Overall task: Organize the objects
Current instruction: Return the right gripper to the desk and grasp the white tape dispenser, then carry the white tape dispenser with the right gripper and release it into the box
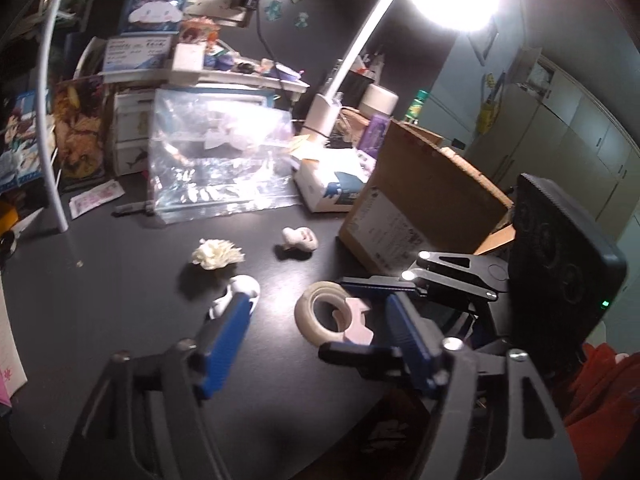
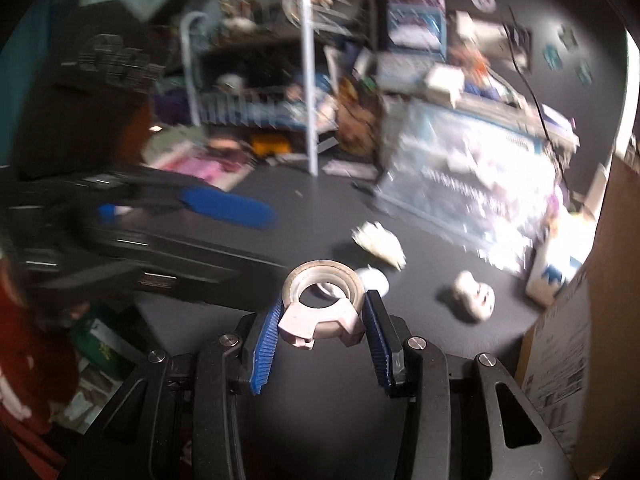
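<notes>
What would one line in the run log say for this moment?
right gripper: shut on tape roll | left gripper: open, nothing held | desk: white flower, small figurine | cardboard box: right

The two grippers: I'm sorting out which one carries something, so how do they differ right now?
The right gripper is closed on the tape roll, pinching its pink dispenser piece; the left gripper holds nothing. The right gripper's jaws stand narrow against that piece, while the left gripper's jaws stand wider apart over the black table. Both have blue ribbed pads.
</notes>
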The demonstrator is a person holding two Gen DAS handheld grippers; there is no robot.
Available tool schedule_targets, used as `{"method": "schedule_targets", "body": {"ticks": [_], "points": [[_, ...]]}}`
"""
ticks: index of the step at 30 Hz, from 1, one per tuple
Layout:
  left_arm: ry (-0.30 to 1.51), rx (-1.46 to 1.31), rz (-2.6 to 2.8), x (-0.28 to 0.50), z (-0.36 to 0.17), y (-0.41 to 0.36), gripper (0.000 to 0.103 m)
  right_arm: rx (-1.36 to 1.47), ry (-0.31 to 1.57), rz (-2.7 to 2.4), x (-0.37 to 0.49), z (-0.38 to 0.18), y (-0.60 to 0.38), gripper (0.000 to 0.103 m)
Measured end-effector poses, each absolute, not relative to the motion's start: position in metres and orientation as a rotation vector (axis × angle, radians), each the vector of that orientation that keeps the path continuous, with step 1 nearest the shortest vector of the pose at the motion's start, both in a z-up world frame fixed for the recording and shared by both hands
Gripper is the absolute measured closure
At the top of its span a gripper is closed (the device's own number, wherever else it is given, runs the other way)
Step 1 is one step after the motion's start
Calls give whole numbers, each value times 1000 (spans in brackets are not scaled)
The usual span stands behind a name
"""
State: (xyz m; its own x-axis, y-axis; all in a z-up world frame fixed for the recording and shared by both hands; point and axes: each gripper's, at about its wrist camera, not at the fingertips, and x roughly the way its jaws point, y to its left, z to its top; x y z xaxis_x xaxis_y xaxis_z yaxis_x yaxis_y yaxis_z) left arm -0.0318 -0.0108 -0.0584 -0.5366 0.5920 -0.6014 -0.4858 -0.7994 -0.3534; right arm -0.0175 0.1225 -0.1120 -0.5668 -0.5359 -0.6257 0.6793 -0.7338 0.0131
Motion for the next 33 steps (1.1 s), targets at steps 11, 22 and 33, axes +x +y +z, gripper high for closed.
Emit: {"method": "schedule_targets", "body": {"ticks": [11, 22, 33], "points": [[-128, -884, 2236, -30, 1, 17, 63, 596, 422, -2326, 15, -42, 130, 66], [-51, -841, 2188, -64, 46, 72, 65, 591, 446, -2418, -3, 6, 177, 66], [3, -928, 2060, -124, 44, 161, 67, 751, 396, -2503, -43, 15, 256, 66]]}}
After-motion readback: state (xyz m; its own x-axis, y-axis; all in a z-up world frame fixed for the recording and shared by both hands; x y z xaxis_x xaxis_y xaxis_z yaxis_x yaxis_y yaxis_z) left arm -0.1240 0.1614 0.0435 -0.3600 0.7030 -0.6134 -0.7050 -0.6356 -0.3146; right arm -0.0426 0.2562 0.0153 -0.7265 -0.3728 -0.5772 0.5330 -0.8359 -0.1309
